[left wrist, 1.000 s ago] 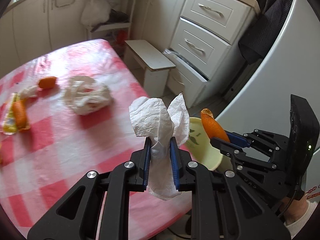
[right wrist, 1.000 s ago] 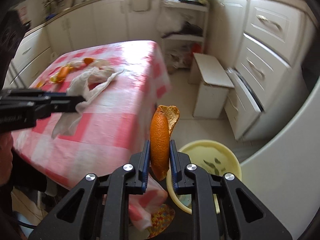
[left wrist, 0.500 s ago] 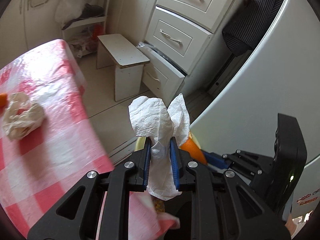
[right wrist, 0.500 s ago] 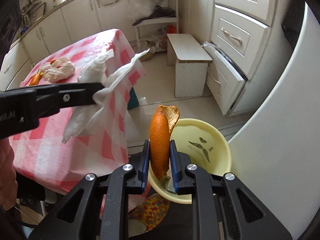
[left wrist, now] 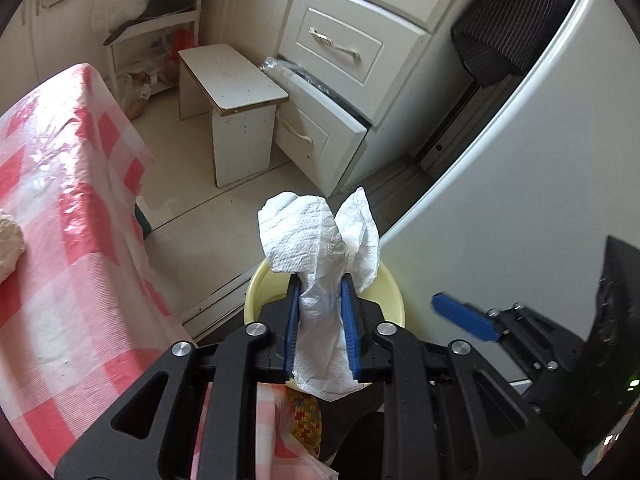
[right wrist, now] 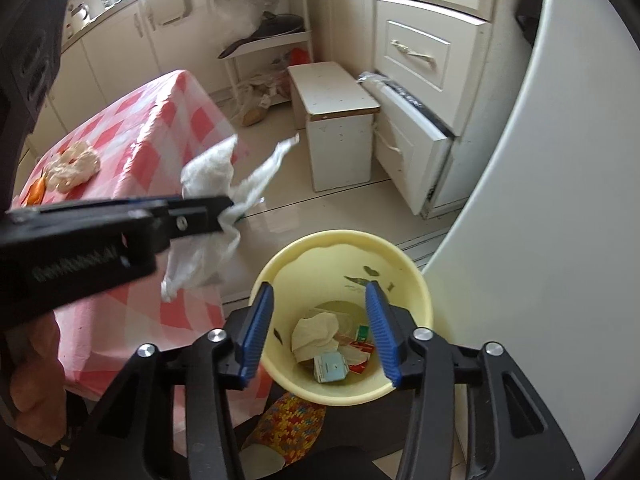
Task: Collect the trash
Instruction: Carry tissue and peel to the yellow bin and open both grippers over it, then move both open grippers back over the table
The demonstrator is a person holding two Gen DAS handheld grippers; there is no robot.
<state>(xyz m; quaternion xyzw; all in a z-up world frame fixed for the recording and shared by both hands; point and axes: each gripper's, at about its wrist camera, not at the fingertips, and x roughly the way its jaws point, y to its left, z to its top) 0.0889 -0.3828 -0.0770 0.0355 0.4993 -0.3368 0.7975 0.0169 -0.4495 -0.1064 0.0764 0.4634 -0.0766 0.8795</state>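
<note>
Checked table (left wrist: 60,200) at my 9 o'clock, bin (right wrist: 416,280) below. My left gripper (left wrist: 320,320) pinches an upright tissue (left wrist: 320,240); right gripper (right wrist: 318,328) spread.

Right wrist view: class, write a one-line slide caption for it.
Open right gripper above the yellow bin; left gripper holds a paper towel beside it.

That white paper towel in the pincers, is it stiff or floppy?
Likely floppy: the paper towel droops below the left gripper and trails sideways in the right view. Probably very light, so it may flutter when dropped toward the yellow bin.
</note>
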